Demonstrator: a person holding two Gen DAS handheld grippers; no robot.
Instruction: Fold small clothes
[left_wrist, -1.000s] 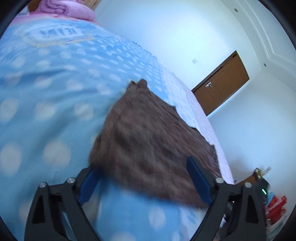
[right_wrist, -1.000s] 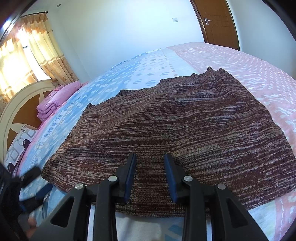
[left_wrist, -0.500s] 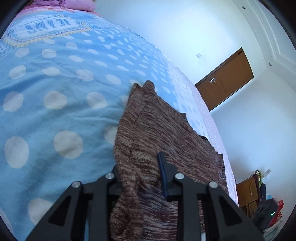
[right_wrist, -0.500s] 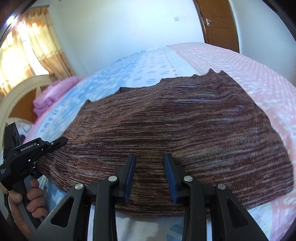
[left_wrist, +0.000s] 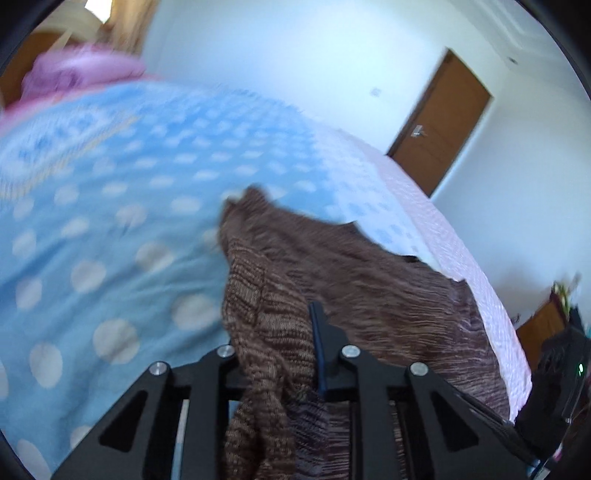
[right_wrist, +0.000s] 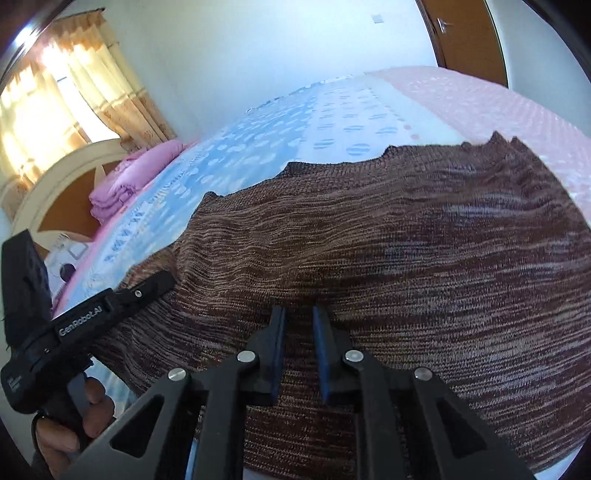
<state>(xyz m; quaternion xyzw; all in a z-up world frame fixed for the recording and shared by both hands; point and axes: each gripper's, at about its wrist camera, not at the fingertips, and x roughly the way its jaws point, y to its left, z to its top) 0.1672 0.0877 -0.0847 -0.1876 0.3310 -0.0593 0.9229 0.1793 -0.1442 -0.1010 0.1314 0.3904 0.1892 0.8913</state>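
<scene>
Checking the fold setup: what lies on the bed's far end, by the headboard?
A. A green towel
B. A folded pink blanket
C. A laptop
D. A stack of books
B: a folded pink blanket lies on the bed beside the curved headboard.

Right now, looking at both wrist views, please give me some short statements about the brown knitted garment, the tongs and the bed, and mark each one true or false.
1. The left tongs are shut on a bunched edge of the brown knitted garment. True; its jaws have just been closing.
2. The garment is already folded into a small square. False: it lies mostly spread out over the bed cover.
3. The bed cover under the garment is plain green. False: it is blue with pale dots, and pink on the door side.
4. A folded pink blanket lies near the headboard. True.
5. The door stands wide open. False: it looks closed.
</scene>
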